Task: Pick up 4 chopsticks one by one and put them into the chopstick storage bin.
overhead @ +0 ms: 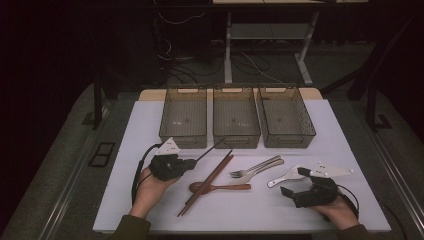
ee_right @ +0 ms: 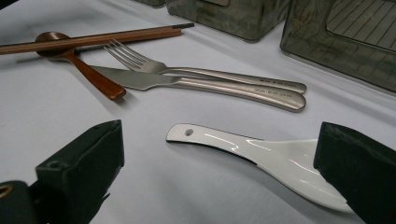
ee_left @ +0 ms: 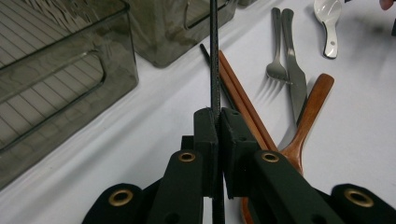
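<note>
You're in a lab: white-topped test table (overhead: 150,200), loose black cables (overhead: 250,62) on grey carpet (overhead: 65,165), dark surroundings.

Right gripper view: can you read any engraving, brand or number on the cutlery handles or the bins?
Fork handle: fine engraved line, too small and blurred to read.
Knife handle: similar engraved line, also unreadable.
White spoon: no text, just a hole in the handle.
Bins: no label readable.
So there is no legible text.
</note>
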A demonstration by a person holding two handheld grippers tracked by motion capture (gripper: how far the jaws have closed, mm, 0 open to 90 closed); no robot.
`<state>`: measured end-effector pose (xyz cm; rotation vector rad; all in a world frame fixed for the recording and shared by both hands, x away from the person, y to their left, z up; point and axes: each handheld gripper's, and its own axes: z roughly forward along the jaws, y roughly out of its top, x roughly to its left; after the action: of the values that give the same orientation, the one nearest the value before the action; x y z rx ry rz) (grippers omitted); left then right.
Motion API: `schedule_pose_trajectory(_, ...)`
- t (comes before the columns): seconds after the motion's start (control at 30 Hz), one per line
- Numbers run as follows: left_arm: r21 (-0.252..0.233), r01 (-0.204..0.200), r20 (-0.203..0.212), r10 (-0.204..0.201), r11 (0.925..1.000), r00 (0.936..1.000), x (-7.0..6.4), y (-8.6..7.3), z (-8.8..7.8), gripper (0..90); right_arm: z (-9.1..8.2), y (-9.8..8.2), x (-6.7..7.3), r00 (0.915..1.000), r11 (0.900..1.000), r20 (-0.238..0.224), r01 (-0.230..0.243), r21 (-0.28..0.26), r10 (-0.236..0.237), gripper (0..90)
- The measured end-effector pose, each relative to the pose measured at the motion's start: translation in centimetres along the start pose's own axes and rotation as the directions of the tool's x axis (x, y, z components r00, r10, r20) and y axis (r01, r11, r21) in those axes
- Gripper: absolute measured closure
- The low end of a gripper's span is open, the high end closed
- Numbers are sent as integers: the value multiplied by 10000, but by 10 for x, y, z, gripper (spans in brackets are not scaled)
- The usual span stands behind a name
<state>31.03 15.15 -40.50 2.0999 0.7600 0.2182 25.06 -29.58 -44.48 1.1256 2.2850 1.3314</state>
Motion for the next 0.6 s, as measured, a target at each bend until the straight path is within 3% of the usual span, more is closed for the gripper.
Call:
schedule_pose_trajectory(0.33, -644, 10, -10, -10, 9979, 10000, 8, 10, -4, 846, -1, 0, -1, 9999, 10000, 95, -65, -76, 66, 14)
schedule_pose_trajectory(0.6, -939, 58, -266, -83, 9956, 9996, 17, 20, -5, 846, 0, 0, 0, 9999, 10000, 102, -18, -52, 18, 14)
